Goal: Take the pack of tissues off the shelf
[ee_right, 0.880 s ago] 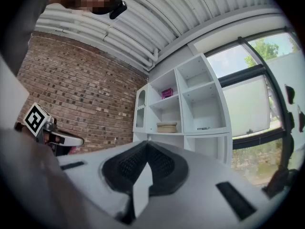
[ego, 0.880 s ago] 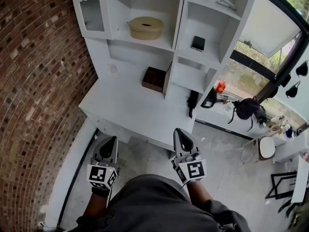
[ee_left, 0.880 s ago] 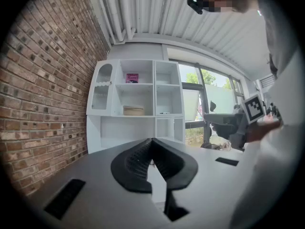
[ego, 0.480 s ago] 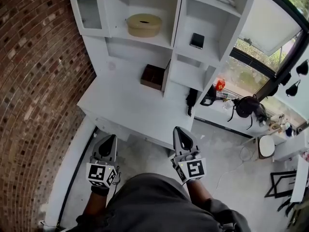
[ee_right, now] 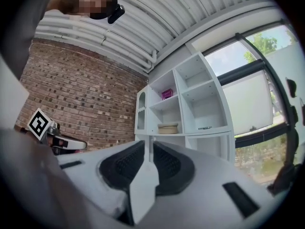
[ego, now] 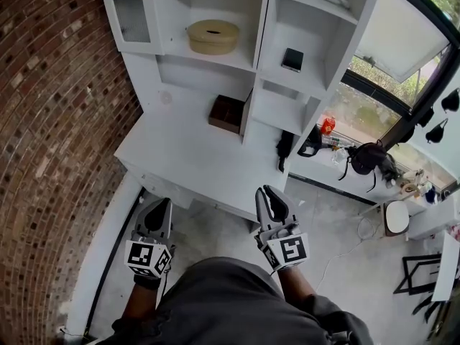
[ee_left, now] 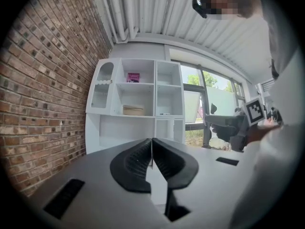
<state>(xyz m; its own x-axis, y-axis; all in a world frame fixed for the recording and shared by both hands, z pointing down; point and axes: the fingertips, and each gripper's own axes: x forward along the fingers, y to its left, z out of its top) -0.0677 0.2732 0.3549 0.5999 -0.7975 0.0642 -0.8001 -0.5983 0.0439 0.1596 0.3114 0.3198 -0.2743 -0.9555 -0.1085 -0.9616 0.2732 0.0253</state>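
Note:
The pack of tissues (ee_left: 134, 77) is a small pink pack on the top shelf of the white shelf unit (ee_left: 155, 99). It also shows in the right gripper view as the pink pack (ee_right: 167, 94). In the head view it lies beyond the top edge. My left gripper (ego: 162, 205) and right gripper (ego: 269, 192) are held low in front of the desk (ego: 188, 157), well short of the shelves. Both are shut with nothing between the jaws. Each points toward the shelf unit, the left gripper (ee_left: 151, 144) squarely and the right gripper (ee_right: 149, 149) from the right.
A tan oval box (ego: 213, 36) sits on the middle shelf below the tissues. A black flat item (ego: 292, 60) lies in the right compartment and a brown box (ego: 227, 113) stands on the desk. A brick wall (ego: 50, 121) runs along the left; a window ledge with clutter (ego: 359, 157) is right.
The shelf unit has slid slightly up and left in the head view. Both grippers stay shut and hold almost the same place, the right one edged a little forward.

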